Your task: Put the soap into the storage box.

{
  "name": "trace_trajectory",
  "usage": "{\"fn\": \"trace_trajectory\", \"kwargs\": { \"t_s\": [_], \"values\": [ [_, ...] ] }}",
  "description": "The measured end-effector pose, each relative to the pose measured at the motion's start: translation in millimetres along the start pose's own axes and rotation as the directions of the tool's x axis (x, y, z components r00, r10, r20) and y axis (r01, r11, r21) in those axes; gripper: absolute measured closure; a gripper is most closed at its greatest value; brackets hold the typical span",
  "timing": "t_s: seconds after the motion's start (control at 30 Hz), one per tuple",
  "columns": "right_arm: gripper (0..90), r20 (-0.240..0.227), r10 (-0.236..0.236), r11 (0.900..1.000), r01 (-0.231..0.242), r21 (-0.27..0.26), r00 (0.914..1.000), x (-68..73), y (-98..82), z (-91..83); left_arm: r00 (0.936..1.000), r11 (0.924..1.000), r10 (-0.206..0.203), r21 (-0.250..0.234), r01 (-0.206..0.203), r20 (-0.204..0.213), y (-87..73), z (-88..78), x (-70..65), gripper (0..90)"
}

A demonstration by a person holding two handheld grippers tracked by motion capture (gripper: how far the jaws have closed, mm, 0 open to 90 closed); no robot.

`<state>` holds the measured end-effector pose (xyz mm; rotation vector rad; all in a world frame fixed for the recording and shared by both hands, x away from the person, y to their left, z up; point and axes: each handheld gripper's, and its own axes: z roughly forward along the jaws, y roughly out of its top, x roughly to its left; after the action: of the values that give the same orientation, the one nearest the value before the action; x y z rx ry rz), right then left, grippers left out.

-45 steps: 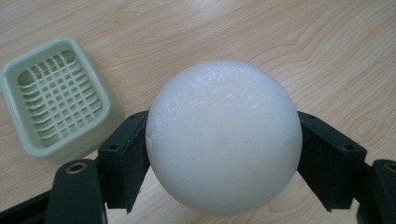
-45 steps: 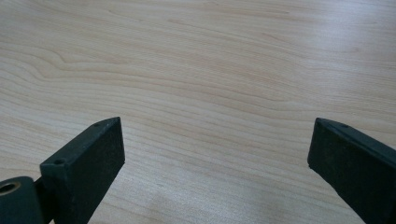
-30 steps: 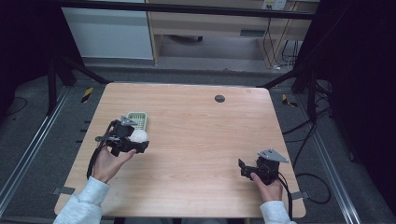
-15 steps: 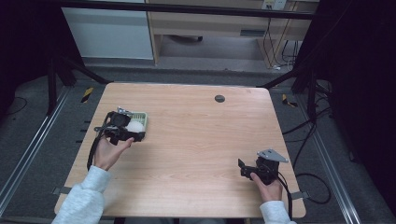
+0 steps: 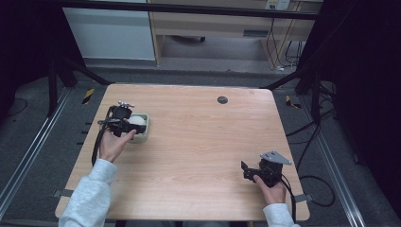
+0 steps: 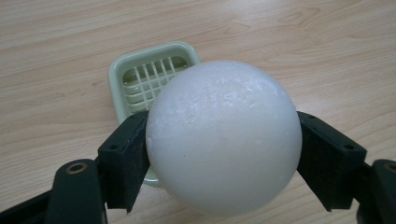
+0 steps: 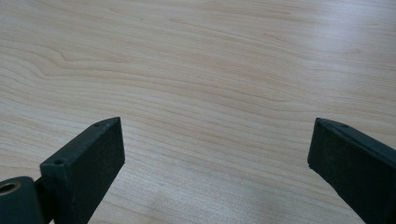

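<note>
**White ball held over a green tray at the left of the counter**

A white ball (image 6: pixel 223 137), matt and faintly pitted, was held between the two black fingers (image 6: pixel 122 158) of the left gripper (image 5: pixel 124 122), whose pads were pressed against its opposite sides. In the left gripper view the ball was seen in front of a pale green tray (image 6: pixel 140 79) with rounded corners and a slatted grid floor; the near part of the tray was hidden behind the ball. Whether the ball touched the tray could not be told. In the high view the ball (image 5: pixel 137 120) was seen as a white patch at the tray (image 5: pixel 144 135), which lay on the left part of the counter (image 5: pixel 198 142), just beside the left hand (image 5: pixel 112 145). A light grey sleeve (image 5: pixel 87 201) was seen on that forearm.

The right gripper (image 5: pixel 247 170) was held well apart from the tray, near the front right corner of the counter, in the right hand (image 5: pixel 270 189); a grey three-cornered plate (image 5: pixel 275 157) was carried on top of it. Its fingers (image 7: pixel 88 163) were spread wide, with bare wood grain seen between them in the right gripper view. A small dark round spot (image 5: pixel 222 100) was seen on the far part of the counter.
</note>
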<state>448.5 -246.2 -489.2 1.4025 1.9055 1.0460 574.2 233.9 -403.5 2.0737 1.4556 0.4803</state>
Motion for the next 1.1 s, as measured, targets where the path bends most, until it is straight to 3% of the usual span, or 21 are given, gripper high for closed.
{"fn": "trace_trajectory", "kwargs": {
  "t_s": [0.73,1.1],
  "values": [
    [4.2,0.005,-0.006,1.0,0.006,0.005,1.0,0.7,-0.5,0.8,0.9982,0.9986,-0.033,0.04,0.035,-0.051,8.0,31.9,16.3,24.2],
    [4.2,0.006,-0.006,1.0,0.006,0.006,1.0,0.7,-0.5,1.0,0.9974,0.9971,-0.031,0.067,0.036,-0.065,7.9,47.7,15.9,24.1]
  ]
}}
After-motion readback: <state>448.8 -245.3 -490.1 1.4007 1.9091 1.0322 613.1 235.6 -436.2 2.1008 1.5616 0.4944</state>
